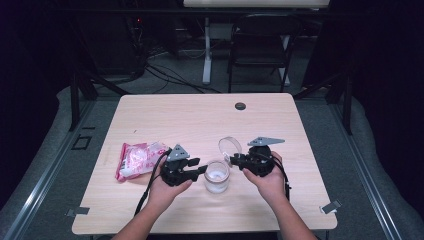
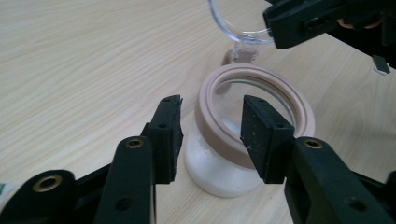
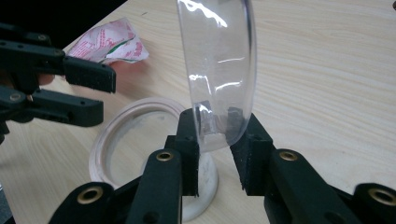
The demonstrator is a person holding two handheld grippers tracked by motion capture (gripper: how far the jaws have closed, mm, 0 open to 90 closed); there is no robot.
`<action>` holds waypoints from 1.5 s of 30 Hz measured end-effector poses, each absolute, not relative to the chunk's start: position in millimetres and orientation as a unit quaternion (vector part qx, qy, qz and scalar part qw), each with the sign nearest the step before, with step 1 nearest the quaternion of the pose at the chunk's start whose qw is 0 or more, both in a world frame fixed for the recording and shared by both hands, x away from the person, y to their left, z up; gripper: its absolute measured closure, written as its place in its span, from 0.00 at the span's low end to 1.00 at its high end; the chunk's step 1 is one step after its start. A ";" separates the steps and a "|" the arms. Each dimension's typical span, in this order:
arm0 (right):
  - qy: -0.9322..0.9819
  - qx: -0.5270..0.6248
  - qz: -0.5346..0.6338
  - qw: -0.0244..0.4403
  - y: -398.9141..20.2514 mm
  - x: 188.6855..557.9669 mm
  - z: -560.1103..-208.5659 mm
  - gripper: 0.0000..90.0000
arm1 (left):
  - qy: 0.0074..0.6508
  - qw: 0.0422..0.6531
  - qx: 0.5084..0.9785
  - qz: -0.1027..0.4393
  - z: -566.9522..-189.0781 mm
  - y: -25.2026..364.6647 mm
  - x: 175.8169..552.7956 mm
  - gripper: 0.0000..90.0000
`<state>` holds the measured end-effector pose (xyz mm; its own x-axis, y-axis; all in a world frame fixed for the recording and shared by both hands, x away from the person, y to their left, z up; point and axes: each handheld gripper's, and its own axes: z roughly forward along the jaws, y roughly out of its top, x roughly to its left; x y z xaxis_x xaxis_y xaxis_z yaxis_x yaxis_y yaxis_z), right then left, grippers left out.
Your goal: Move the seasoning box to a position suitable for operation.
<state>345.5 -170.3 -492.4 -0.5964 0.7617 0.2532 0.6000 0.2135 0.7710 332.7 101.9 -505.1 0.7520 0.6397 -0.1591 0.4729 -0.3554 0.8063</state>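
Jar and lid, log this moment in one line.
jar: open, on table | lid: upright, in right gripper | left gripper: at jar rim

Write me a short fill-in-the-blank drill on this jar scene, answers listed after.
1. The jar's clear hinged lid stands ____.
2. The right gripper's jaws flank the ____.
3. Powder inside the jar is coloured ____.
4. The pink packet lies beside the person's ____ gripper.

Missing words: open; lid; white; left
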 end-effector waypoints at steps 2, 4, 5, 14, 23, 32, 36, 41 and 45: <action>0.776 0.438 0.445 0.092 -169.0 349.8 -491.8 0.81 | 0.339 0.458 0.817 0.089 -506.3 99.6 334.7 0.67; 0.776 0.437 0.445 0.093 -167.2 353.6 -491.3 0.82 | 0.344 0.454 0.817 0.085 -508.5 97.3 337.0 0.68; 0.777 0.436 0.445 0.092 -167.1 355.8 -491.1 0.82 | 0.345 0.453 0.818 0.085 -510.0 96.2 338.1 0.69; 0.767 0.440 0.461 0.074 -167.5 368.9 -492.3 0.82 | 0.340 0.454 0.820 0.082 -514.4 87.8 340.6 0.74; 0.762 0.444 0.465 0.074 -169.8 377.5 -491.9 0.84 | 0.339 0.453 0.821 0.079 -516.1 85.4 341.6 0.72; 0.769 0.436 0.462 0.071 -168.5 382.3 -490.7 0.85 | 0.337 0.454 0.821 0.081 -516.5 82.6 340.7 0.73; 0.767 0.438 0.462 0.076 -168.8 381.0 -489.3 0.81 | 0.334 0.452 0.823 0.085 -515.4 83.9 340.5 0.71; 0.771 0.437 0.454 0.090 -171.5 375.1 -485.2 0.68 | 0.335 0.452 0.821 0.096 -511.0 90.9 339.7 0.67; 0.773 0.435 0.450 0.106 -175.1 365.3 -482.3 0.62 | 0.330 0.450 0.822 0.114 -506.5 98.7 337.4 0.65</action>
